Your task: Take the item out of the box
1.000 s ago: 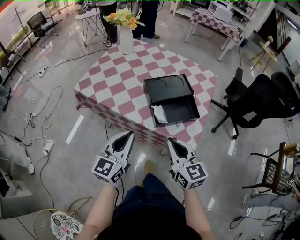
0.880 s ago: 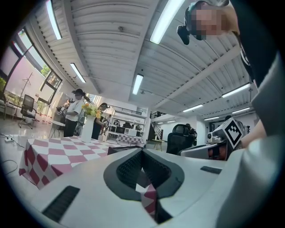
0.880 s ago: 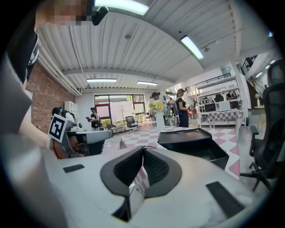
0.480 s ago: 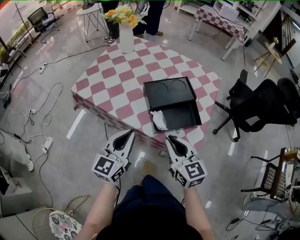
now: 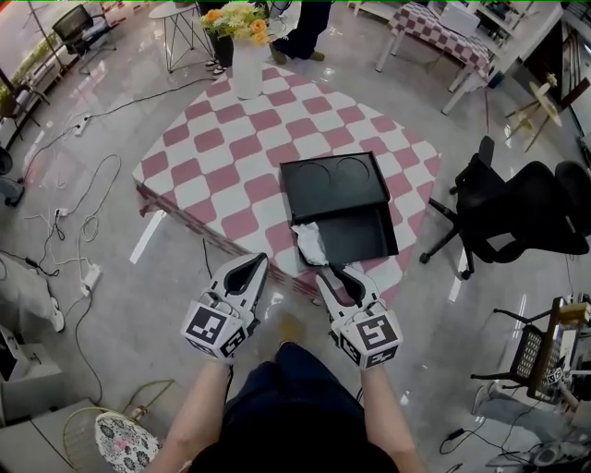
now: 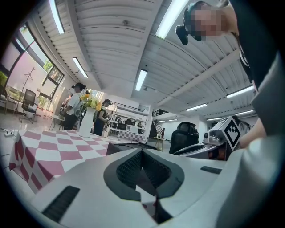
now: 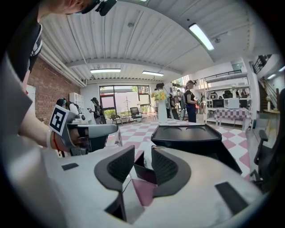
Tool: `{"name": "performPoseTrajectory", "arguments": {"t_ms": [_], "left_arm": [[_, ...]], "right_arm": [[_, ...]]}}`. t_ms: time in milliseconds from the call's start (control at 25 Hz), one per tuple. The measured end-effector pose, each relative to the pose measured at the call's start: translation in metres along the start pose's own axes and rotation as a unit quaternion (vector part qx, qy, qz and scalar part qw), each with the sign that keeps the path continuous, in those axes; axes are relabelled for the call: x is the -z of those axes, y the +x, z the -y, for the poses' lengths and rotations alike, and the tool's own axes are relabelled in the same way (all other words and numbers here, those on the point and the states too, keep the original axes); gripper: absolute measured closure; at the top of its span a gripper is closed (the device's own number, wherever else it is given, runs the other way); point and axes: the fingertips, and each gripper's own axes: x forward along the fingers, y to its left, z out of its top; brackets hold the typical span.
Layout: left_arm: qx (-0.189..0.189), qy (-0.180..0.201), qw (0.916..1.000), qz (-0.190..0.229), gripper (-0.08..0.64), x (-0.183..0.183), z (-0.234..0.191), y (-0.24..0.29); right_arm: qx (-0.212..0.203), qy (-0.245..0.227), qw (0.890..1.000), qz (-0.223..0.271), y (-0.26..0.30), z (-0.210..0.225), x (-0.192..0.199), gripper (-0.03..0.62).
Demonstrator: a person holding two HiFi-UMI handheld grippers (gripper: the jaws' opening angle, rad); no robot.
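An open black box [image 5: 358, 233] lies on the pink-and-white checkered table [image 5: 222, 152], its lid [image 5: 334, 175] folded back. A crumpled white item [image 5: 309, 243] sits in the box's near left corner. My right gripper [image 5: 338, 276] hovers at the table's near edge just in front of that corner; its jaws have just been opening and stand open with nothing between them. In the right gripper view the box [image 7: 187, 133] and the white item [image 7: 146, 156] lie beyond the jaws. My left gripper [image 5: 249, 270] is shut and empty, short of the table edge.
A white vase of flowers [image 5: 245, 66] stands at the table's far corner. A black office chair [image 5: 517, 208] is right of the table. Cables [image 5: 74, 212] trail over the floor at left. People [image 5: 300, 28] stand beyond the table.
Both grippers have moved forward toward the table's near edge, and the box looms closer. The right jaws went from shut to open. The left jaws stayed shut.
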Motion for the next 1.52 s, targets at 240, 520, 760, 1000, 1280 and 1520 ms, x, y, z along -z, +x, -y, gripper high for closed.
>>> {"name": "performPoseTrajectory", "arguments": {"t_ms": [240, 520, 760, 1000, 1280, 1520], "left_arm": [[0.0, -0.011, 0.9999, -0.006, 0.548, 0.011, -0.005, 0.012], [-0.008, -0.017, 0.9997, -0.015, 0.548, 0.019, -0.015, 0.022], [-0.02, -0.022, 0.9994, -0.016, 0.548, 0.021, -0.025, 0.026], [-0.026, -0.025, 0.9992, -0.014, 0.548, 0.02, -0.032, 0.03], [-0.031, -0.026, 0.9991, -0.015, 0.548, 0.021, -0.036, 0.034], [-0.038, -0.03, 0.9987, -0.013, 0.548, 0.023, -0.04, 0.028]], "right_arm": [[-0.01, -0.032, 0.998, -0.051, 0.022, 0.002, 0.01, 0.436], [-0.025, -0.038, 0.994, -0.099, 0.043, 0.007, 0.017, 0.436], [-0.036, -0.056, 0.988, -0.142, 0.057, 0.008, 0.023, 0.436], [-0.043, -0.056, 0.979, -0.19, 0.066, 0.011, 0.033, 0.436], [-0.039, -0.059, 0.973, -0.219, 0.07, 0.014, 0.041, 0.494], [-0.041, -0.057, 0.974, -0.215, 0.073, 0.012, 0.04, 0.515]]}}
